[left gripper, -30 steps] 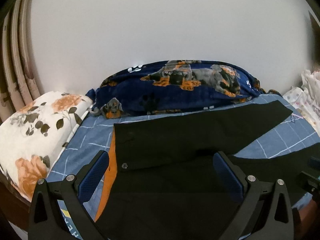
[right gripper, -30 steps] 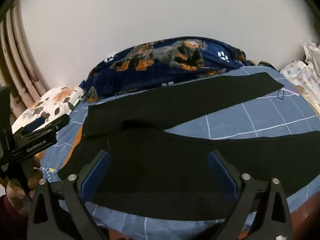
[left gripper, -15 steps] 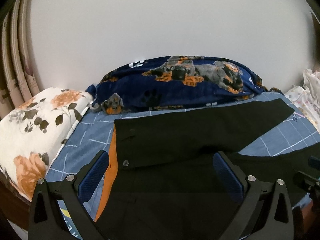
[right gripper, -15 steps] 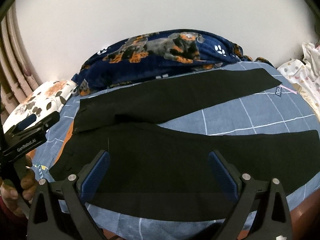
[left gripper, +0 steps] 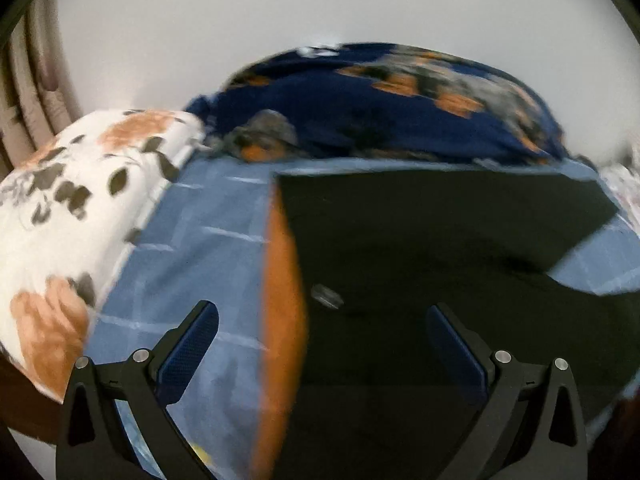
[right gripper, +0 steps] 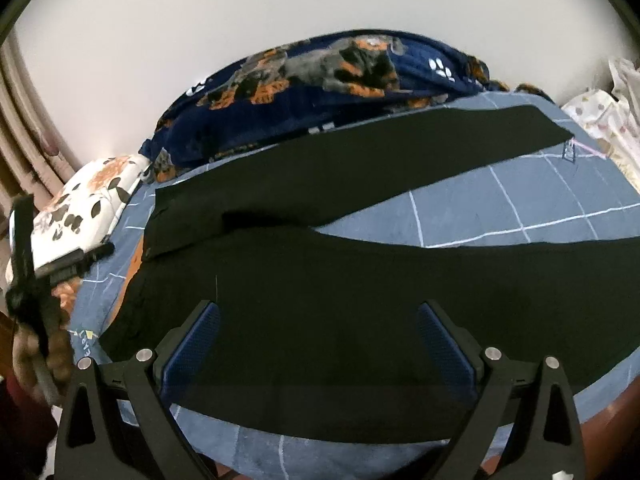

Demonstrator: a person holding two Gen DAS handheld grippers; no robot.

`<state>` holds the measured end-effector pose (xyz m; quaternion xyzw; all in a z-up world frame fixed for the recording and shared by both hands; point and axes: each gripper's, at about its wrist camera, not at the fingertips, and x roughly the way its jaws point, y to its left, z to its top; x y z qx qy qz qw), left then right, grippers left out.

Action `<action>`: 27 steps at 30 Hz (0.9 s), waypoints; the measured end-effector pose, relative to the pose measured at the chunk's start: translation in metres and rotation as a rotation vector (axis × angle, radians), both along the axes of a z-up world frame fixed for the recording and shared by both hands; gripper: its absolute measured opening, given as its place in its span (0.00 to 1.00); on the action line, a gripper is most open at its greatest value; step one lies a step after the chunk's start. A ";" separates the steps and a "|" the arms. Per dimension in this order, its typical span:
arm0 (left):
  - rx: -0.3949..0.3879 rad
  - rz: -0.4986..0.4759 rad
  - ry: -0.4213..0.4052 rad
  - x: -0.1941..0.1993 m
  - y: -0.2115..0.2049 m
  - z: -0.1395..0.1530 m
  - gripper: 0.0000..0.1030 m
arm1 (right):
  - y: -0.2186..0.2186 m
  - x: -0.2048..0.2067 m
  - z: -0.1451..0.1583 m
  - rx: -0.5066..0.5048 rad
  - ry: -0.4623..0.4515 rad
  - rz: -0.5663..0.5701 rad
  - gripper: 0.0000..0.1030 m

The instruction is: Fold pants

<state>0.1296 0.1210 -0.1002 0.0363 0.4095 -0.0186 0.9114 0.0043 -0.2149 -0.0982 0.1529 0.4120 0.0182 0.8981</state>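
Black pants (right gripper: 320, 292) lie flat on the blue checked bed sheet (right gripper: 520, 208), waist at the left, the two legs spread apart toward the right. In the left wrist view the pants (left gripper: 420, 248) show their waist edge with a metal button (left gripper: 326, 295) and an orange strip (left gripper: 280, 300) beside it. My left gripper (left gripper: 320, 344) is open and empty above the waist end; it also shows in the right wrist view (right gripper: 76, 264), held in a hand. My right gripper (right gripper: 318, 338) is open and empty above the near leg.
A navy dog-print blanket (right gripper: 320, 80) lies along the wall behind the pants. A white floral pillow (left gripper: 72, 208) sits at the left. White dotted fabric (right gripper: 600, 116) lies at the far right. The bed's front edge is near the grippers.
My left gripper has moved quickly left and closer to the waist edge; its view is blurred. My right gripper has moved slightly forward over the near leg. Both stay open.
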 end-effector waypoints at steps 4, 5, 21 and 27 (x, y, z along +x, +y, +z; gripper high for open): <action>-0.010 -0.062 0.033 0.064 0.039 -0.014 0.97 | 0.000 0.007 -0.010 0.002 0.023 -0.001 0.95; -0.045 -0.101 0.060 0.082 0.046 -0.021 0.97 | 0.000 0.009 -0.014 0.003 0.035 -0.001 0.95; -0.122 -0.299 0.206 0.220 0.052 -0.085 0.57 | -0.016 0.039 -0.059 0.027 0.193 -0.047 0.95; -0.156 -0.355 0.220 0.218 0.037 -0.085 0.14 | -0.018 0.043 -0.066 0.048 0.216 -0.055 0.95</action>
